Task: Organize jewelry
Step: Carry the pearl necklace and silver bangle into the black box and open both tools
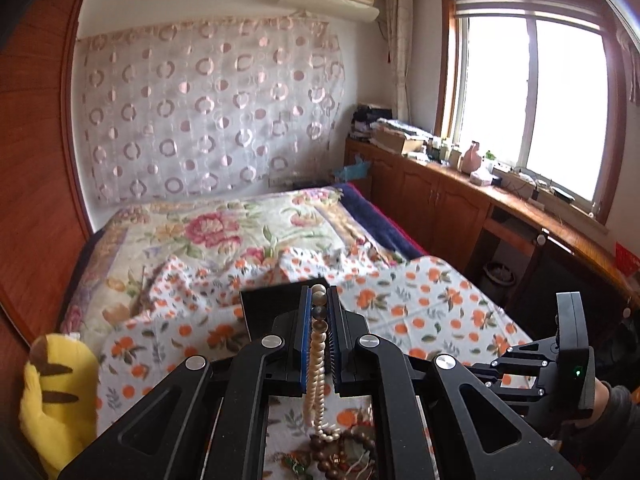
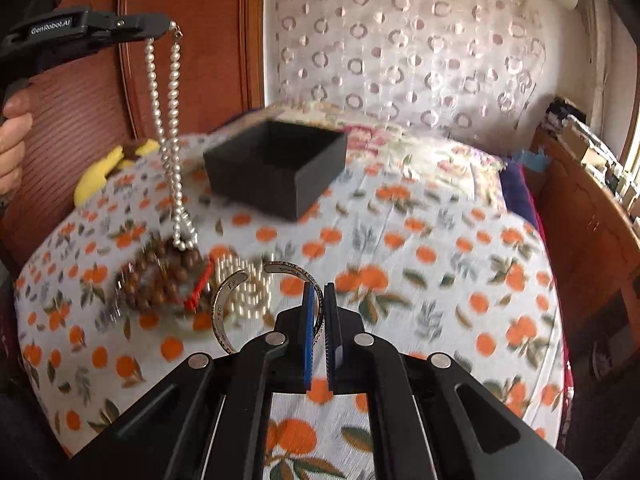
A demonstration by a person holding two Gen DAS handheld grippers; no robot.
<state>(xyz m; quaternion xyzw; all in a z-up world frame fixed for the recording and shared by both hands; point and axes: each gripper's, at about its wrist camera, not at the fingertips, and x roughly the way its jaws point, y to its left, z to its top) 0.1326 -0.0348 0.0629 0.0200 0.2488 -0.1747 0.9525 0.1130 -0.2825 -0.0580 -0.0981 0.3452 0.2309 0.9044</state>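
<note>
Above the bedspread [image 2: 400, 240], left tongs [image 1: 319, 300] pinch pearls [image 2: 170, 136]; right tongs [image 2: 319, 308] apparently clamp a bangle [image 2: 224, 312].

In the left wrist view the box [image 1: 280, 304] is mostly hidden behind the left gripper [image 1: 319, 300]; only a dark corner and top edge show. The necklace [image 1: 316, 360] runs down between the pads, and its low end blurs into the heap [image 1: 340, 452], cut by the bottom edge. The toy [image 1: 56, 400] is cut at the left edge.

In the right wrist view the brown beads [image 2: 160, 280] and pearls [image 2: 244, 288] are smeared by motion. Part of the bangle [image 2: 228, 312] sits hidden between the right gripper [image 2: 319, 320] pads. Its engraving is too small to read.
</note>
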